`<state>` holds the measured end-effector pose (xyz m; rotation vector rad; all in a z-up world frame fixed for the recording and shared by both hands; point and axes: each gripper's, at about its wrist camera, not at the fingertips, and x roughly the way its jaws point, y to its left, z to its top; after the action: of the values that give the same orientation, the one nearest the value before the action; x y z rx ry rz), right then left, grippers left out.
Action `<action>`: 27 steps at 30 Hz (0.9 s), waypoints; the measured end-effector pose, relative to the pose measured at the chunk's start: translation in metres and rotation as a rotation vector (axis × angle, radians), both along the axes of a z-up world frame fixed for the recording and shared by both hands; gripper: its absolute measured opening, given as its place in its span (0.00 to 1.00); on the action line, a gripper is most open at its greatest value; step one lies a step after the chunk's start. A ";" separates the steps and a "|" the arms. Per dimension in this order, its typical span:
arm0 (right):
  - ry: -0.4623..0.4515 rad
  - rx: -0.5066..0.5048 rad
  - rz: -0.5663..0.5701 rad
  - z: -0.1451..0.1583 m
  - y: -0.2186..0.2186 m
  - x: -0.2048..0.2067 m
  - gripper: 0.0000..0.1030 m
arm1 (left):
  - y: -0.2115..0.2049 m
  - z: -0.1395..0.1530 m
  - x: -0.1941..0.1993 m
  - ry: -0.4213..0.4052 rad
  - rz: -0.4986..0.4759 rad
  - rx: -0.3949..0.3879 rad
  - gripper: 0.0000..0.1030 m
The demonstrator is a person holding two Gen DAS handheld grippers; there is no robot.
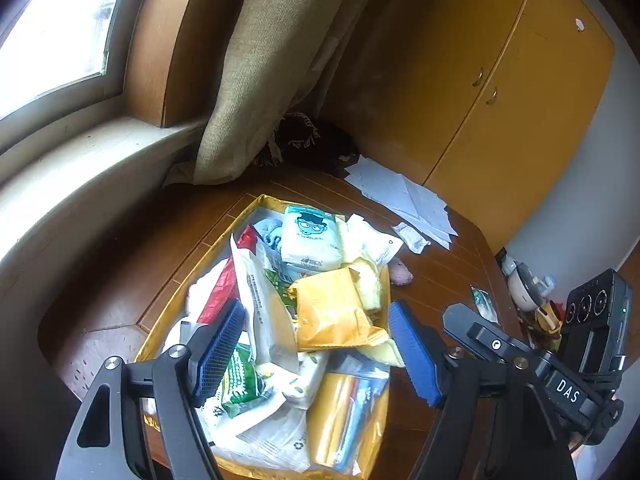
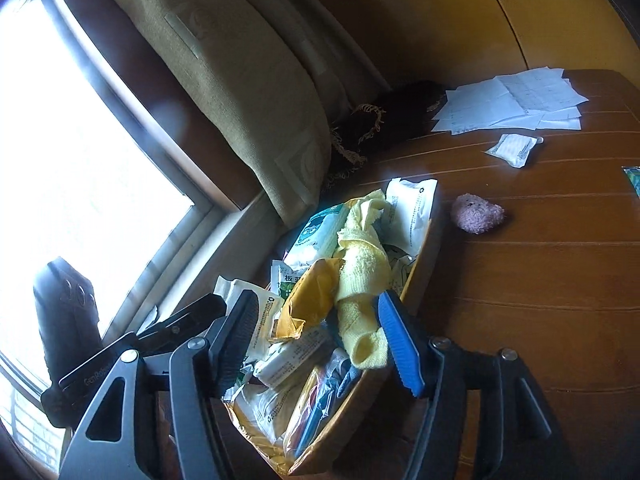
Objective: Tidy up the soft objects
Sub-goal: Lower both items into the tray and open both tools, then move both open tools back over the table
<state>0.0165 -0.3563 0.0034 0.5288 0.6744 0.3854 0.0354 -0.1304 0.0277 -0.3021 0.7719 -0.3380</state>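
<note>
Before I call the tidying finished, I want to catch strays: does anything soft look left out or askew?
Yes. A small pink plush lies alone on the wooden table, outside the yellow box. In the box, the yellow cloth lies crumpled on the heaped packets, its end drooping at the rim.

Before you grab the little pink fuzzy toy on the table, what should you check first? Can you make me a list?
1. Left gripper fingers open and empty: ok.
2. Right gripper fingers open, not squeezing the yellow cloth between them: ok.
3. Pink fuzzy toy in plain sight on the table, outside the box: ok.
4. Nothing lying on top of the toy: ok.
5. Room left in the box: not ok, it is piled high with packets.
6. Yellow cloth safely inside: not ok, it hangs at the box edge.
</note>
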 end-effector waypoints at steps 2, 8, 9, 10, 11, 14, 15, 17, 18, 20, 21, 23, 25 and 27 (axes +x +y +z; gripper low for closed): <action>-0.001 0.010 -0.009 0.002 -0.005 -0.004 0.61 | -0.004 0.004 -0.006 -0.005 -0.004 -0.003 0.76; -0.007 0.047 -0.039 0.002 -0.025 -0.014 0.61 | -0.021 0.018 -0.021 -0.035 -0.022 0.017 0.76; -0.006 0.054 -0.044 0.002 -0.029 -0.016 0.61 | -0.024 0.019 -0.022 -0.040 -0.026 0.021 0.76; -0.004 0.061 -0.051 0.001 -0.033 -0.017 0.62 | -0.028 0.021 -0.024 -0.044 -0.032 0.024 0.76; -0.003 0.069 -0.058 -0.001 -0.037 -0.018 0.62 | -0.032 0.022 -0.024 -0.047 -0.041 0.029 0.76; 0.004 0.095 -0.077 -0.005 -0.051 -0.018 0.62 | -0.044 0.024 -0.025 -0.052 -0.065 0.045 0.76; 0.006 0.101 -0.084 -0.006 -0.054 -0.018 0.62 | -0.048 0.024 -0.025 -0.054 -0.068 0.051 0.76; 0.017 0.113 -0.098 -0.010 -0.062 -0.017 0.62 | -0.055 0.023 -0.023 -0.050 -0.072 0.066 0.76; 0.024 0.117 -0.101 -0.013 -0.065 -0.016 0.62 | -0.058 0.022 -0.021 -0.043 -0.073 0.074 0.76; 0.038 0.115 -0.100 -0.017 -0.069 -0.012 0.62 | -0.062 0.019 -0.015 -0.026 -0.061 0.096 0.76; 0.044 0.116 -0.097 -0.019 -0.070 -0.010 0.62 | -0.063 0.017 -0.013 -0.019 -0.048 0.111 0.76; 0.055 0.120 -0.091 -0.023 -0.071 -0.006 0.62 | -0.060 0.015 -0.008 -0.011 -0.011 0.137 0.76; 0.064 0.121 -0.088 -0.025 -0.072 -0.004 0.62 | -0.053 0.014 -0.004 -0.002 0.040 0.145 0.76; 0.068 0.121 -0.092 -0.025 -0.074 -0.004 0.62 | -0.048 0.016 -0.003 0.000 0.059 0.119 0.76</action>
<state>0.0125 -0.4305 -0.0220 0.6885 0.6926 0.3241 0.0325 -0.1787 0.0439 -0.2124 0.7785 -0.2359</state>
